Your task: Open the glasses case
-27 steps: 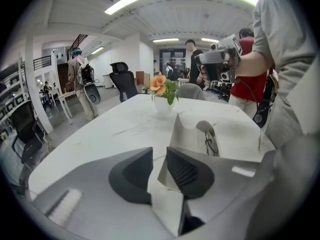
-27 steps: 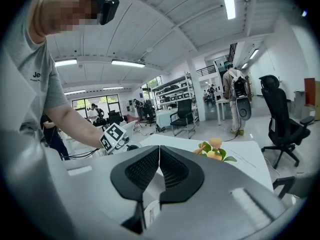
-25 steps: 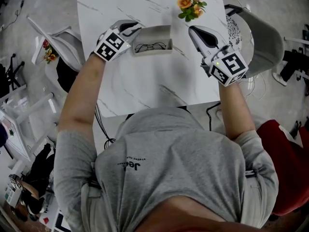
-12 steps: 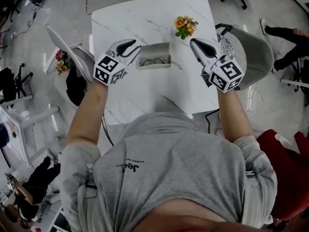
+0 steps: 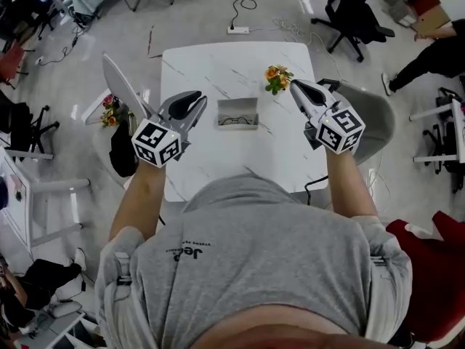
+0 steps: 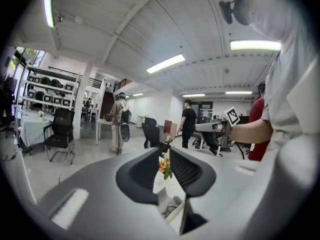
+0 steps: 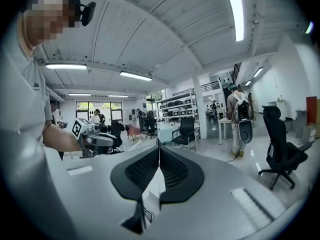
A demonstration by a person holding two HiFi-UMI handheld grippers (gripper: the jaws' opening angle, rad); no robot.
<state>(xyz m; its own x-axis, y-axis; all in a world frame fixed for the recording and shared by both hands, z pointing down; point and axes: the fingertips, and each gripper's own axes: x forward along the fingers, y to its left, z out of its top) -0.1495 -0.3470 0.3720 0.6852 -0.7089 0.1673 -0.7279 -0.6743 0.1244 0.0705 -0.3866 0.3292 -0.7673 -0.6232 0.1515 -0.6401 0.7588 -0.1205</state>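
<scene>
Head view: the glasses case (image 5: 237, 113) is seen lying open on the white table (image 5: 203, 71), between the two grippers and apart from both — it is touched by neither. Left gripper (image 5: 197, 100): the jaws have just been opening and are held slightly apart, with nothing between them; in the left gripper view the case (image 6: 170, 204) is seen through their gap, lower down on the table. Right gripper (image 5: 295, 85): the jaw tips are pressed together — nothing is held.

table (image 5: 240, 158): white marble-look top, smooth, faint gloss. case (image 5: 238, 106): grey, matt. left gripper (image 5: 190, 102), right gripper (image 5: 296, 86): smooth matt grey plastic; pads (image 6: 186, 172) black, ribbed. shirt (image 5: 254, 260): grey cloth.
</scene>
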